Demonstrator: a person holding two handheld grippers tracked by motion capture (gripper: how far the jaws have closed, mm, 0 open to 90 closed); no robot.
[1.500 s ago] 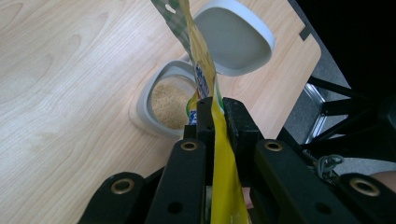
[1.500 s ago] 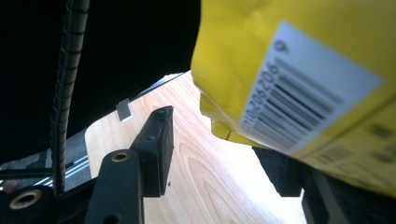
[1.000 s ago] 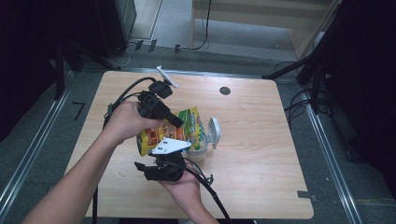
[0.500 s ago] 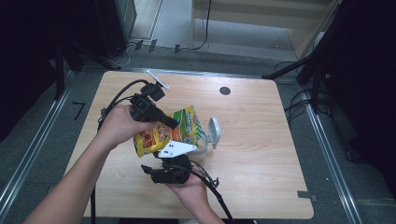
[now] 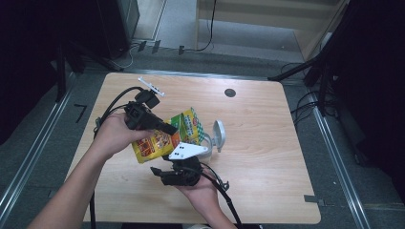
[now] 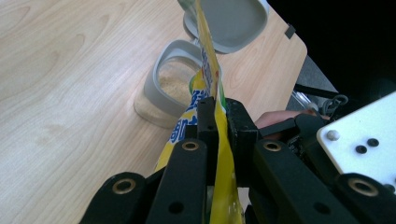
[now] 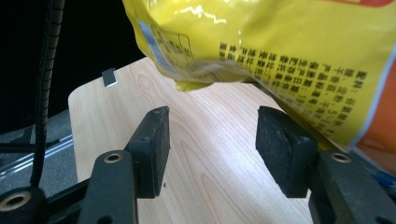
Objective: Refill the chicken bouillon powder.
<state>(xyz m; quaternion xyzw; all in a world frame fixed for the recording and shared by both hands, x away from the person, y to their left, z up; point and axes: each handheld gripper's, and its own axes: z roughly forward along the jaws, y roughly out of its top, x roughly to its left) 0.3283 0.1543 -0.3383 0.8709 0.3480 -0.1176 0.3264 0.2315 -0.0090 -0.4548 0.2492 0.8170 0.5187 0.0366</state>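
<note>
Between the pads of the left gripper (image 6: 217,116) we record one yellow snack pouch (image 5: 165,136), pinched flat near its edge and held up off the table (image 5: 267,143); the jaws are clamped on its foil. Ahead of and below that gripper stands item two, a grey-rimmed jar (image 6: 175,88) holding pale granules, mouth uncovered, with the pouch's upper end running over its rim. Just beyond the jar lies item three, a grey lid (image 6: 233,23), set down apart from it.

The right gripper (image 7: 212,140) we list as parted, nothing between its pads: the pouch hangs above and to one side of them, its lower corner close over the gap, and whether the foil brushes the nearer pad we cannot tell. In the high view this gripper (image 5: 165,171) sits below the pouch, nearer the person.

Step in hand, by our reading: steadying the pouch over the jar for pouring or opening. The next move calls for the right jaws to rise onto the loose corner and close, so we can tilt the pouch without it folding.
</note>
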